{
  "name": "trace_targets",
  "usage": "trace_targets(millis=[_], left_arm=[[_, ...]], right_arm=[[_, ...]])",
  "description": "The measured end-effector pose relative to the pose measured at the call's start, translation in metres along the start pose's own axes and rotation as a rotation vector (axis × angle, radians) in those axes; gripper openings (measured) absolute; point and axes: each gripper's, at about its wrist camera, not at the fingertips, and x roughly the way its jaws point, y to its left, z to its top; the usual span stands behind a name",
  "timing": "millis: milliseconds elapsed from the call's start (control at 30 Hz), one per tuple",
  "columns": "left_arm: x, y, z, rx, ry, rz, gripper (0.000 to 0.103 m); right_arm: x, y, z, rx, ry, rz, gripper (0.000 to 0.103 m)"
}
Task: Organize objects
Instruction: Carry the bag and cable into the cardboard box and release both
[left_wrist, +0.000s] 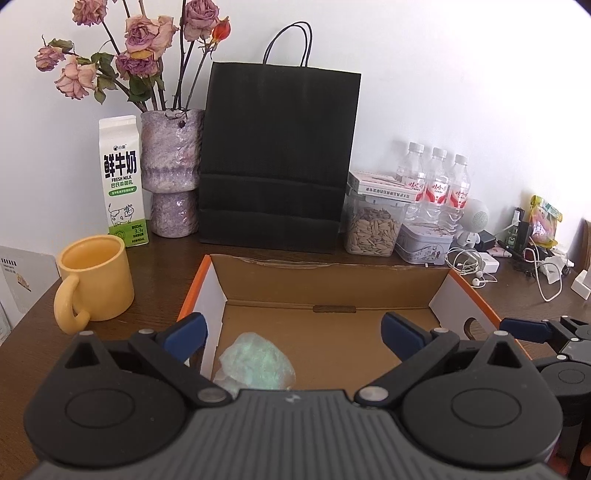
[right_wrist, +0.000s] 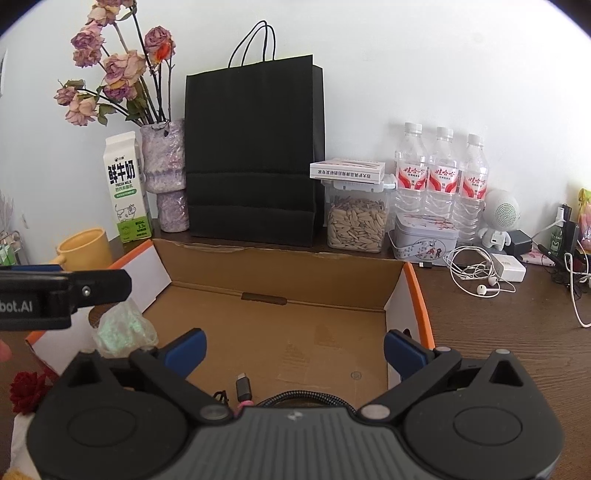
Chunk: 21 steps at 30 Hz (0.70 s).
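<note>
Cardboard box (right_wrist: 280, 332): open-topped, on bench (right_wrist: 498, 332), long axis left-right. Inside: crumpled pale-green wrap (left_wrist: 255, 363) at left end; black cable (right_wrist: 244, 389) at near wall, plug pointing away. Left hand-held gripper (left_wrist: 293, 332), right hand-held gripper (right_wrist: 295, 349): both spread wide, empty, above box.

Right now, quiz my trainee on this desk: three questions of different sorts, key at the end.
1. True or false: the left gripper is shut on the green bundle.
2. Which stands nearest the mug? A) milk carton B) water bottles C) tin
3. Name the two things lying in the box.

Key
1. False: both grippers are open, and the right gripper holds nothing either.
2. A
3. The green bundle at the left end, and a cable at the near edge.
</note>
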Motion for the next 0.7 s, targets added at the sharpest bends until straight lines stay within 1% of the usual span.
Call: trace_targets(millis=[133, 467, 700], left_arm=[[-0.016, 0.000, -0.002, -0.005, -0.016, -0.005, 0.103], [-0.054, 0.003, -0.014, -0.007, -0.022, -0.003, 0.103], [-0.086, 0.007, -0.027, 0.009, -0.029, 0.009, 0.103]], right_arm=[[-0.016, -0.001, -0.003, 0.011, -0.016, 0.002, 0.103], [-0.056, 0.001, -0.015, 0.012, -0.035, -0.012, 0.103], [-0.086, 0.004, -0.033, -0.002, -0.032, -0.012, 0.103]])
